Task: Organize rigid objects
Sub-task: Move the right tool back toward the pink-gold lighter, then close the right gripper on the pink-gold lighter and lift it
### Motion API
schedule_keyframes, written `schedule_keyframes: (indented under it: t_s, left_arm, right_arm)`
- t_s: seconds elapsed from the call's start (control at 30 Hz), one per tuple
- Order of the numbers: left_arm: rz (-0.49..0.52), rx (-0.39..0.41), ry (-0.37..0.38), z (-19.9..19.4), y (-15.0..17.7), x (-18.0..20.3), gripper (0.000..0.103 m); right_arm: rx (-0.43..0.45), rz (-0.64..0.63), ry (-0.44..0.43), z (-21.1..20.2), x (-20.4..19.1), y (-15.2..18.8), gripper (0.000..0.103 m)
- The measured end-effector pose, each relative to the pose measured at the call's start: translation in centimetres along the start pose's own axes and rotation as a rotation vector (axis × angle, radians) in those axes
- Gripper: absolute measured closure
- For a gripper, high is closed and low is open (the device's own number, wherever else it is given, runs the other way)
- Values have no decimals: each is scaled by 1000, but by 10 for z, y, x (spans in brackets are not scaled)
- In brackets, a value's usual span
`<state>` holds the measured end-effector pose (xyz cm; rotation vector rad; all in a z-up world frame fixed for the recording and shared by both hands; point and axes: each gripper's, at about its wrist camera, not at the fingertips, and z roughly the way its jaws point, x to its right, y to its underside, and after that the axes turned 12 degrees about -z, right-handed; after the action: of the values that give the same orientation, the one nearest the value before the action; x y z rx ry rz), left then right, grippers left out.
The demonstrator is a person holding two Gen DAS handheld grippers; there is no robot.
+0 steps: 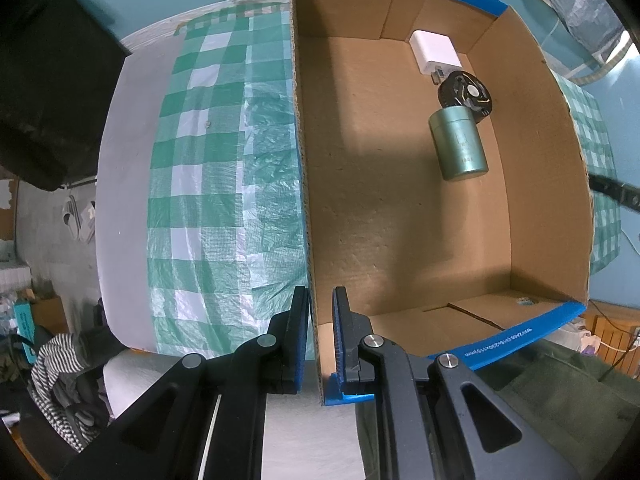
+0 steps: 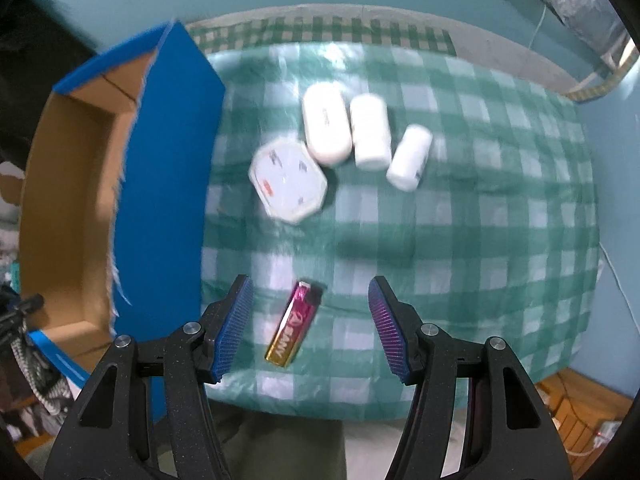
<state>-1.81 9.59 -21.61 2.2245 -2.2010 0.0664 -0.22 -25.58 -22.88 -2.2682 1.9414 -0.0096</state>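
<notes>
Where the left gripper points down, its jaws are clamped on the near end of the left wall of an open cardboard box with blue outer faces — one pad outside the wall, one inside. Inside the box, toward its far right corner, lie three things: a white charger, a round black part just nearer than it, and a green metal cylinder nearer still, touching the black part. The box stands on a green-and-white checked cloth covering the worktop.

The right gripper hangs over the cloth to the right of the box, jaws about half open and holding nothing. Between them, on the cloth, lies a pink-and-gold lighter, clear of both pads. Farther off lie four white things: a flat octagonal case, an oval case touching its far right edge, and two short white cylinders to the right, the view being slightly blurred.
</notes>
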Motion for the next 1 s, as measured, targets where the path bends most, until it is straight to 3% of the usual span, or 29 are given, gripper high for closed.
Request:
schedule_keyframes:
  t_s: [0.53, 1.0]
  left_arm:
    - [27, -9, 4, 1, 3, -1, 92]
    - [40, -10, 5, 1, 2, 0, 92]
  right_arm:
    - [-41, 60, -42, 51, -7, 35, 44]
    - [-58, 87, -5, 68, -11, 33, 66]
